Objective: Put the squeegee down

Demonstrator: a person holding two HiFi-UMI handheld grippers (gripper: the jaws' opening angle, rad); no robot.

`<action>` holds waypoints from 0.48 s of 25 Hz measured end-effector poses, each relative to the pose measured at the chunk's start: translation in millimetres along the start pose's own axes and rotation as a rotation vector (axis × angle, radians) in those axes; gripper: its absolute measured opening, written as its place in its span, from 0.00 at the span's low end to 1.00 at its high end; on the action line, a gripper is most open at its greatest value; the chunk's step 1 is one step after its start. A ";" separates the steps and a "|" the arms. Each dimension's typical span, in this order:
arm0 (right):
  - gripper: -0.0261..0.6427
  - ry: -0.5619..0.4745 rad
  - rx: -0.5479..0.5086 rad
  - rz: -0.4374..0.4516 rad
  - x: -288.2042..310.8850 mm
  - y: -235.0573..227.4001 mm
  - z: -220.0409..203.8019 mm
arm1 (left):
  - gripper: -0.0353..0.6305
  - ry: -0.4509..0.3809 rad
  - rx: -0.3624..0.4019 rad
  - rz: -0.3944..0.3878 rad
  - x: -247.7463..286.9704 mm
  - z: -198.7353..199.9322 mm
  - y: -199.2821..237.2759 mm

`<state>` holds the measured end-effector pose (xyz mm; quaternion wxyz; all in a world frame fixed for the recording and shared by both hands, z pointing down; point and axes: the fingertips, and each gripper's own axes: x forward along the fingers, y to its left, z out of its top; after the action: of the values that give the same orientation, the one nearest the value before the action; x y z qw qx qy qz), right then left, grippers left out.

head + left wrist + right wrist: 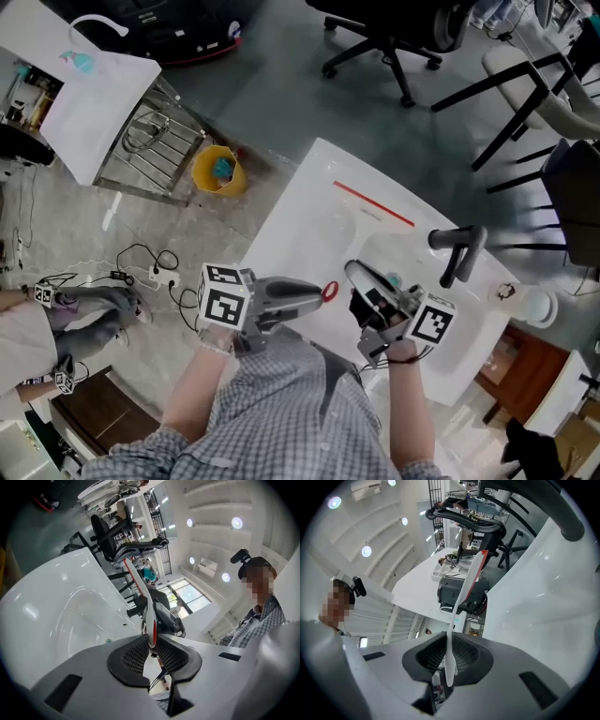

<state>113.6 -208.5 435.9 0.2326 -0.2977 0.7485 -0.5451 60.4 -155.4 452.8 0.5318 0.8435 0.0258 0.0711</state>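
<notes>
Two-handed hold: left gripper [152,651] has its jaws pinched on the squeegee [149,620], a thin white piece with a red stripe seen edge-on. Right gripper [449,660] has its jaws clamped on the same squeegee from the other side. Each gripper view shows the other gripper's dark body just past the tool. In the head view the squeegee sits in the air between the two grippers, over the near part of the white sink [309,206]. It looks clear of the surface, though contact is hard to confirm. The black faucet [459,246] stands off to the right, near the right gripper. The put-down looks not yet done. Risks: both pairs of pads bite only a narrow edge, so a small twist between the hands could lever the tool out of one grip. If one gripper lets go first, the free end likely swings or drops. The sink top is glossy and curves into the bowl, so a tilted release could send the squeegee sliding in. Swinging right could clip the faucet.
</notes>
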 end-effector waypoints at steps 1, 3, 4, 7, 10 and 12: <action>0.09 0.002 -0.003 -0.003 2.4 -2.1 1.4 | 0.13 -0.009 -0.002 0.008 -1.7 -0.2 1.0; 0.09 0.006 -0.003 -0.001 9.0 -4.6 3.1 | 0.13 -0.029 -0.012 0.026 -6.5 -0.4 4.3; 0.09 0.005 0.001 0.001 12.7 -5.4 3.8 | 0.12 -0.036 -0.011 0.030 -9.4 -0.5 6.0; 0.09 -0.002 0.010 0.002 22.6 -8.5 8.6 | 0.08 -0.043 -0.008 0.034 -17.8 -0.8 7.6; 0.09 0.001 0.011 -0.003 31.2 -14.4 13.3 | 0.07 -0.052 -0.003 0.033 -22.7 -1.4 8.8; 0.09 0.005 0.016 -0.008 38.5 -20.2 14.8 | 0.06 -0.068 -0.026 0.035 -25.2 -1.7 8.5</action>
<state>100.0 -250.0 449.9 0.2312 -0.2975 0.7434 -0.5526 35.0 -160.6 458.9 0.5421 0.8387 -0.0081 0.0519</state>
